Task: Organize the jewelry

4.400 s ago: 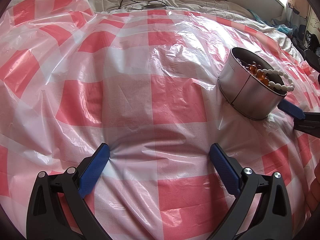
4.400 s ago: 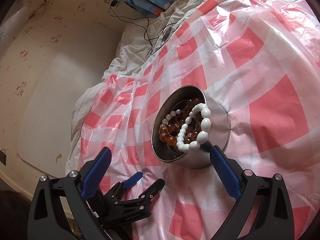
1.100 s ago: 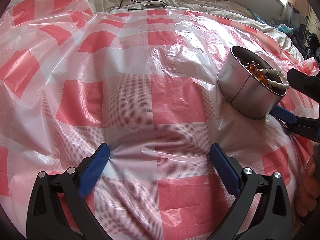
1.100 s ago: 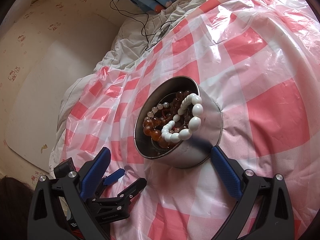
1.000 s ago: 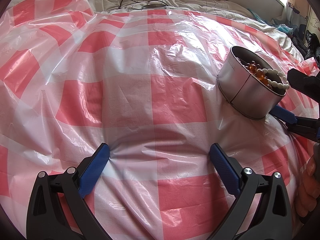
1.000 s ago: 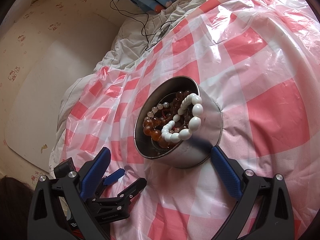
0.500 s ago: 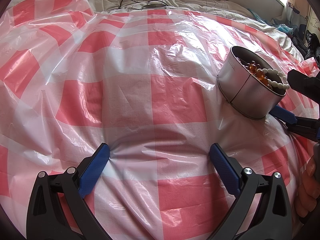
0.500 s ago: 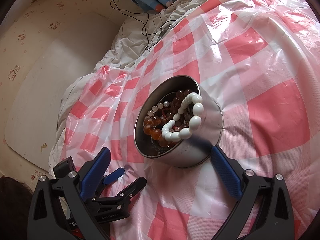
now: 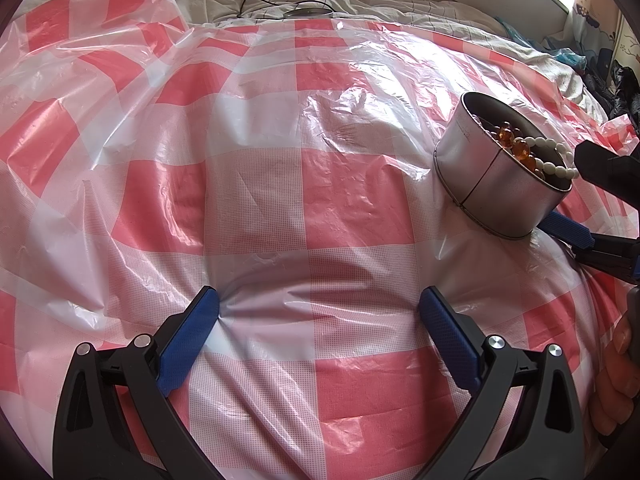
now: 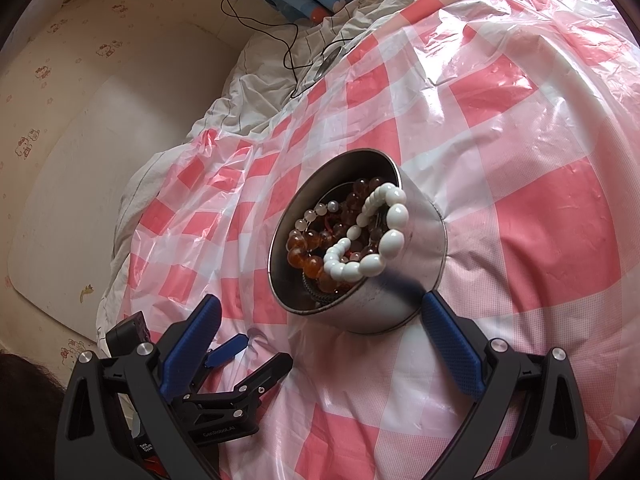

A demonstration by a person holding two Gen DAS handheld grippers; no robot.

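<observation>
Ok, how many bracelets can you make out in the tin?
4, maybe more buried. White bracelet drapes over the near rim of the tin; amber bracelet lies on its left; pale pink bracelet behind that; dark brown bracelet at the back.

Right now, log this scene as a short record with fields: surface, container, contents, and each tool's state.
surface: red-and-white checked plastic sheet spread over a bed
container: round metal tin, lid off, resting on the sheet
contents: white bead bracelet draped over the rim; amber bead bracelet and other beads inside
left tool: open, empty, tips pressing the sheet
right tool: open, empty, close beside the tin
</observation>
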